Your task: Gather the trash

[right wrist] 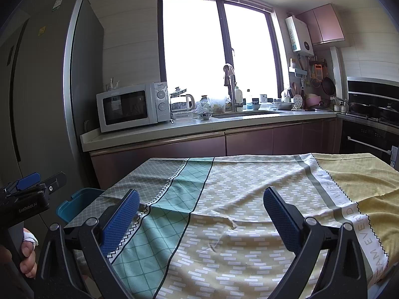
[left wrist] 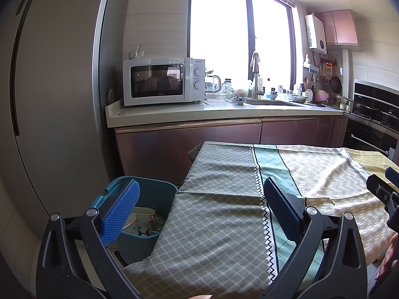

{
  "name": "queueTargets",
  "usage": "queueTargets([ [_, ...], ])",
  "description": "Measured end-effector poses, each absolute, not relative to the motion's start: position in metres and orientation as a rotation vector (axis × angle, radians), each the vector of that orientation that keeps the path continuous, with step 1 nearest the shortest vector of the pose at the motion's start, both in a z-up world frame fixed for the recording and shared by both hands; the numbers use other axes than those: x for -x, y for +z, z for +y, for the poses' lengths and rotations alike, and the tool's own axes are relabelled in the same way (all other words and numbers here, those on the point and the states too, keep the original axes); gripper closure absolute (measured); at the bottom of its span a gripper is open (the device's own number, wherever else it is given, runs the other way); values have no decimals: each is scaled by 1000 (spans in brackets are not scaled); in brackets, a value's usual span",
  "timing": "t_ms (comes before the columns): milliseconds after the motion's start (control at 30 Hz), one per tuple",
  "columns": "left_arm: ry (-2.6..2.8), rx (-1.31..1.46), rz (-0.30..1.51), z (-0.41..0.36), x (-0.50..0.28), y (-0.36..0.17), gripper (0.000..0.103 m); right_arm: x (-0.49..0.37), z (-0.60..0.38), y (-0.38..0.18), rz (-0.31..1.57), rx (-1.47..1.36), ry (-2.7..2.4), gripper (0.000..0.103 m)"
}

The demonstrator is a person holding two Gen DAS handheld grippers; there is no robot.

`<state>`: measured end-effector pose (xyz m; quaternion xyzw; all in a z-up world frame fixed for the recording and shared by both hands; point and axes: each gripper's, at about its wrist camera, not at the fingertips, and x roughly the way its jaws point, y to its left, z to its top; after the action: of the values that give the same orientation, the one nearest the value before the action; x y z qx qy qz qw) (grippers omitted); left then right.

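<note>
Below the left tool, spread wide and empty, trash lies inside the teal bin.

The right claw stands wide apart, empty, above the patterned cloth on the surface. At the left edge, the left claw and a blue bin.

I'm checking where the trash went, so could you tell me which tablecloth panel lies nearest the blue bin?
The grey lattice-patterned panel at the table's left end; it alone borders the blue bin. The teal, tan and yellow panels lie farther right.
</note>
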<state>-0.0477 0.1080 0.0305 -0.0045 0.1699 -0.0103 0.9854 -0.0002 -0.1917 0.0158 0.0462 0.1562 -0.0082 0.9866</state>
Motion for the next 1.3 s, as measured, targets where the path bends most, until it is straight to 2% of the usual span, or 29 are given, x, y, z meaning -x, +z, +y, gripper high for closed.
queueTargets([
  [1067, -34, -24, 346, 91, 38, 29, 5, -5, -199, 12, 317, -99, -25, 7],
  [1300, -114, -24, 493, 65, -7, 20, 5, -26, -227, 7, 372, -95, -92, 7],
])
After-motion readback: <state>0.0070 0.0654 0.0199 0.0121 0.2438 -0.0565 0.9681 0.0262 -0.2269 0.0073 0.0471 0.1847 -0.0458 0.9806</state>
